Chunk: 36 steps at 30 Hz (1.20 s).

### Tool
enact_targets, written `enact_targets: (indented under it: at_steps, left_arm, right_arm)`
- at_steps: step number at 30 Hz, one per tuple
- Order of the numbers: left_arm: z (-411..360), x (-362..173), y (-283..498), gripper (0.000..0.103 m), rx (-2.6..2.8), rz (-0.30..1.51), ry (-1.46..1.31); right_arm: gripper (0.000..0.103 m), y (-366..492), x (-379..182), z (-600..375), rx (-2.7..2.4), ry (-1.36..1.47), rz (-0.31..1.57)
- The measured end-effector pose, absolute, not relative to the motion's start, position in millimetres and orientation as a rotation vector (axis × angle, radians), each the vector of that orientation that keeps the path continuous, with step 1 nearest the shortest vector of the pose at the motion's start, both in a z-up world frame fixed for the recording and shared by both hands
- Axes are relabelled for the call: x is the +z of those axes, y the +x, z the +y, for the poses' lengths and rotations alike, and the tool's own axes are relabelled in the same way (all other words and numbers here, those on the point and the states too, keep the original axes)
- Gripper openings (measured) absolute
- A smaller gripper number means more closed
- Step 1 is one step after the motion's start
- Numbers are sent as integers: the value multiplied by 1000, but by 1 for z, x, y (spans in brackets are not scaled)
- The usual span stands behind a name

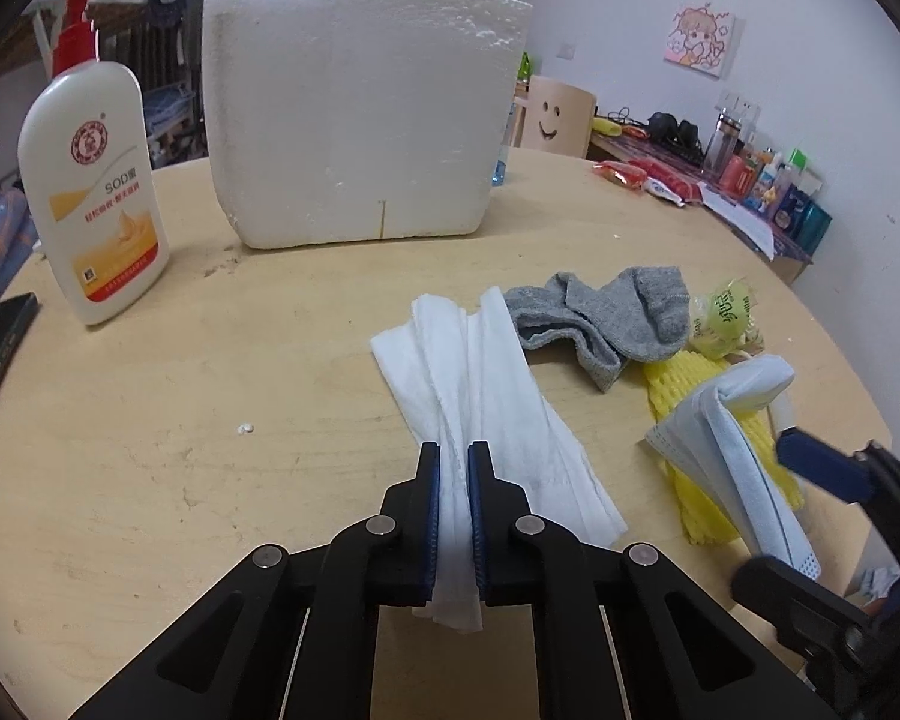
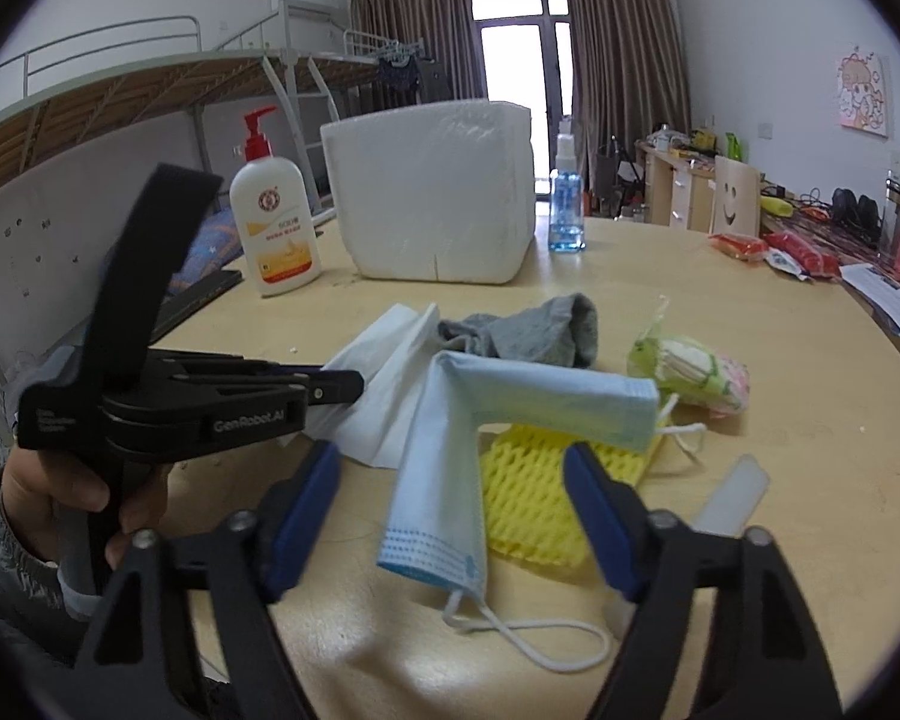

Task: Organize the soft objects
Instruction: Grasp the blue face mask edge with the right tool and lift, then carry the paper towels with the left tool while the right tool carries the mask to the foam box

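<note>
My left gripper (image 1: 453,456) is shut on a white tissue (image 1: 486,396) that lies across the round wooden table (image 1: 180,450); it also shows in the right wrist view (image 2: 348,387) pinching the tissue (image 2: 384,378). My right gripper (image 2: 450,480) is open, its jaws standing on either side of a folded blue face mask (image 2: 450,450), above it. The mask (image 1: 732,444) rests on yellow foam netting (image 2: 534,504). A grey sock (image 1: 606,318) lies behind the tissue. A white foam box (image 1: 360,114) stands at the back.
A lotion pump bottle (image 1: 96,192) stands at the left of the box. A blue spray bottle (image 2: 566,198) stands to its right. A green tissue packet (image 2: 690,372) lies by the mask. A black flat object (image 1: 0,348) lies at the left edge.
</note>
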State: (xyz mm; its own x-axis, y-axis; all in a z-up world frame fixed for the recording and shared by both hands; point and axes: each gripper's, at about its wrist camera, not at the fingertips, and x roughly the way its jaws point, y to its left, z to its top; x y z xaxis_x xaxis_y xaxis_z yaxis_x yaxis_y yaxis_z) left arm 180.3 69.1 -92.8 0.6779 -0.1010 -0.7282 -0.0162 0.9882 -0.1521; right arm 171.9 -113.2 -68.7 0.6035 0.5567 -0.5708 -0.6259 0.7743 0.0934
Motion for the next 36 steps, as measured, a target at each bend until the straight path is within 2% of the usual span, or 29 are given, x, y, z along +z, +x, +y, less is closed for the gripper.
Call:
enact_targets:
  at_steps: [2, 3, 5, 8, 13, 25, 36]
  left_arm:
    - [71, -92, 179, 9, -56, 825, -161]
    - [71, -92, 178, 9, -57, 825, -165]
    - [71, -92, 177, 9, -54, 820, -168]
    - [70, -90, 176, 9, -56, 811, -169]
    - [70, -87, 172, 9, -60, 787, -158]
    - [67, -48, 134, 9, -56, 660, -133]
    - [64, -12, 81, 8, -42, 511, -92]
  right_arm:
    - [62, 173, -70, -109, 690, -129, 631]
    - [60, 175, -72, -107, 684, -136, 638]
    - [42, 177, -74, -105, 670, -149, 653]
    - [30, 180, -78, -105, 667, -146, 669]
    - [18, 180, -75, -112, 657, -116, 659]
    - [12, 149, -38, -127, 684, -52, 518]
    - [11, 119, -6, -139, 691, -20, 401]
